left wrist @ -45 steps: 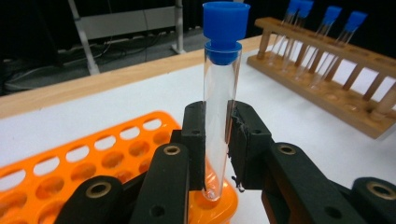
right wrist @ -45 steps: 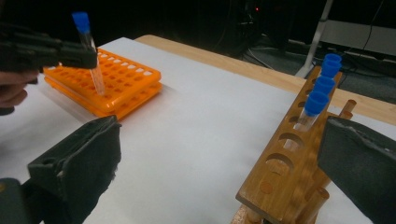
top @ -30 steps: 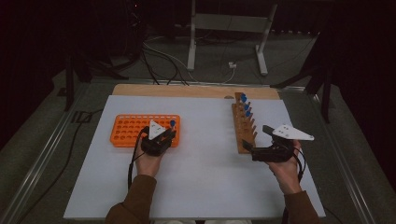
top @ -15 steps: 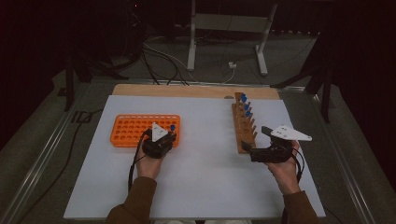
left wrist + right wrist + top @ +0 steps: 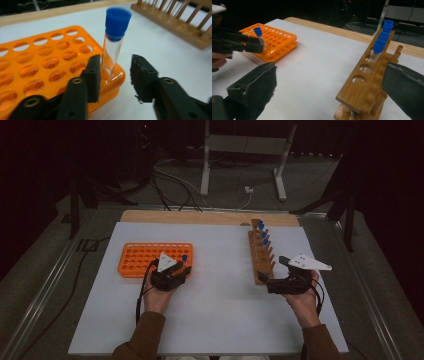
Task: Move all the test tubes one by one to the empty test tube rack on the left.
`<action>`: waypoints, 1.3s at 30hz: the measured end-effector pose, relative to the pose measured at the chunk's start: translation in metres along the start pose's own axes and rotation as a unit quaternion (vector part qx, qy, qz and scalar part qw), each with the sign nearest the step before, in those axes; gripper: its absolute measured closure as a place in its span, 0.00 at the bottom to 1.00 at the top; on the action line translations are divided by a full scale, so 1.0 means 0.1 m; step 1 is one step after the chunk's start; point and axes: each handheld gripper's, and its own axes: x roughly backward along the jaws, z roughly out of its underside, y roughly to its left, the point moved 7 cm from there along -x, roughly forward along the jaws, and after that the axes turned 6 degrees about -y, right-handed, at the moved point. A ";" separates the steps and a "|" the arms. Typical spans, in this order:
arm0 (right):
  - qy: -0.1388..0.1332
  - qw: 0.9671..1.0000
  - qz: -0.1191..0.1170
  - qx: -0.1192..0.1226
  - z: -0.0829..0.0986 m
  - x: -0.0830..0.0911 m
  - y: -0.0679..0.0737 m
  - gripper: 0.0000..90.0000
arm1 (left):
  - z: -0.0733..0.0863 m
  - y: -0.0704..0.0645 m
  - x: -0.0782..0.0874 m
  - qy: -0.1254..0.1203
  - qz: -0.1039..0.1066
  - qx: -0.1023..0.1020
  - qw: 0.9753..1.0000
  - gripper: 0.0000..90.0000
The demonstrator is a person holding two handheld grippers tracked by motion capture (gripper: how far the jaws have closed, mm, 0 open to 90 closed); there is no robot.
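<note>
The left hand-held gripper [image 5: 115, 75] stands released, its two black jaws parted around a clear tube [image 5: 113, 53] with a blue cap [image 5: 118, 23]. The tube sits upright in a corner hole of the orange rack [image 5: 45, 62], right between the jaws; the jaw on the left of the left gripper view is just beside the glass or touching it (the picture does not settle which), while the other jaw stands apart from it. The rack lies ahead of this gripper and to its left in that view, its other holes open. Beyond the jaws, to the right, the wooden rack [image 5: 175, 22] rests on the white table [image 5: 155, 42].

In the high view the left hand-held gripper [image 5: 176, 270] sits at the near right corner of the orange rack [image 5: 145, 259], with the blue cap [image 5: 184, 257] just past its tip.

The right hand-held gripper [image 5: 329, 85] is also released, jaws wide apart and nothing between them. The wooden rack [image 5: 364, 82] lies just ahead of it, close by its right jaw, carrying several blue-capped tubes [image 5: 379, 47] in its far holes, the near holes bare. In the high view this gripper [image 5: 267, 282] hovers at the near end of the wooden rack [image 5: 260, 255], well apart from the left one.
</note>
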 end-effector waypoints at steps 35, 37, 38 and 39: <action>0.048 0.994 0.093 -0.030 -0.13 -0.72 -0.65 0.45 | -0.22 0.08 0.72 -0.082 -0.037 0.031 0.995 0.01; 0.052 0.994 0.095 -0.031 -0.10 -0.78 -0.68 0.59 | -0.21 0.09 0.72 -0.082 -0.038 0.032 0.995 0.01; 0.057 0.993 0.097 -0.029 -0.08 -0.81 -0.69 0.64 | -0.21 0.09 0.72 -0.083 -0.038 0.033 0.995 0.01; 0.060 0.993 0.099 -0.031 -0.06 -0.83 -0.71 0.68 | -0.21 0.10 0.72 -0.082 -0.039 0.034 0.995 0.01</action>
